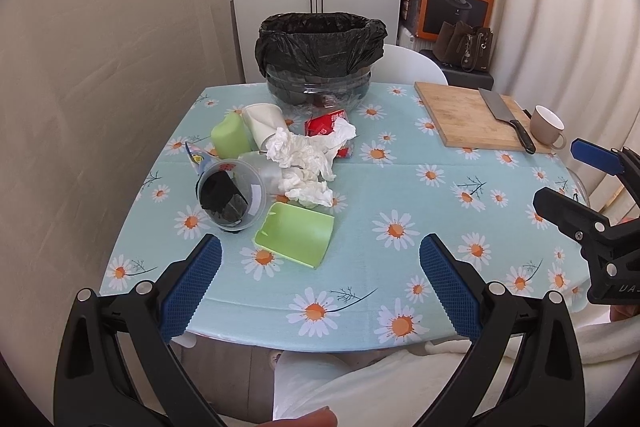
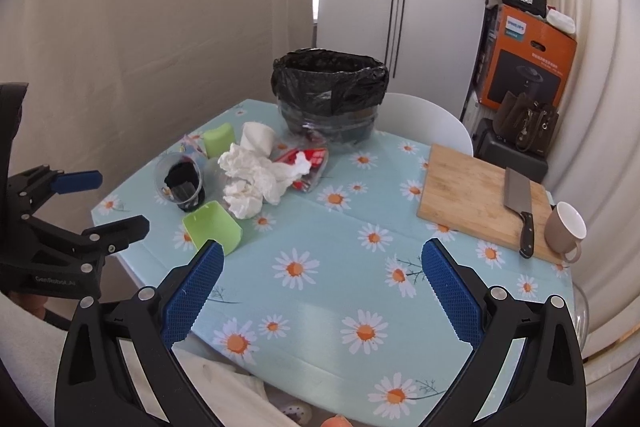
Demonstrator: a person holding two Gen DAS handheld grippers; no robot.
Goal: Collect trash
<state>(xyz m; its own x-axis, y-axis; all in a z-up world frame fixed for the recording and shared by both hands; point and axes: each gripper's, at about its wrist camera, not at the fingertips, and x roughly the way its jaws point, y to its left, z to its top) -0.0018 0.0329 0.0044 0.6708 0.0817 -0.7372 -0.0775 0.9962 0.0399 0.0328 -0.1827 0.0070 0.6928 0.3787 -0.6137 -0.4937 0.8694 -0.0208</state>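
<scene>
— Trash [image 1: 304, 163], where is it being kept?
— It is being left heaped on the daisy tablecloth [image 1: 400, 187], near the black-lined bin [image 1: 320, 55]; a cutting board [image 1: 472, 119] is lying well apart.
— And the grippers?
— The left gripper [image 1: 320, 259] and right gripper [image 2: 322, 263] are both being held spread wide, nothing being grasped, above the near edge, with curtains [image 2: 592, 107] hanging behind

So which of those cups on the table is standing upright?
Only the beige mug beside the cutting board. The white paper cup and the clear plastic cup with dark contents both lie on their sides in the trash pile.
</scene>
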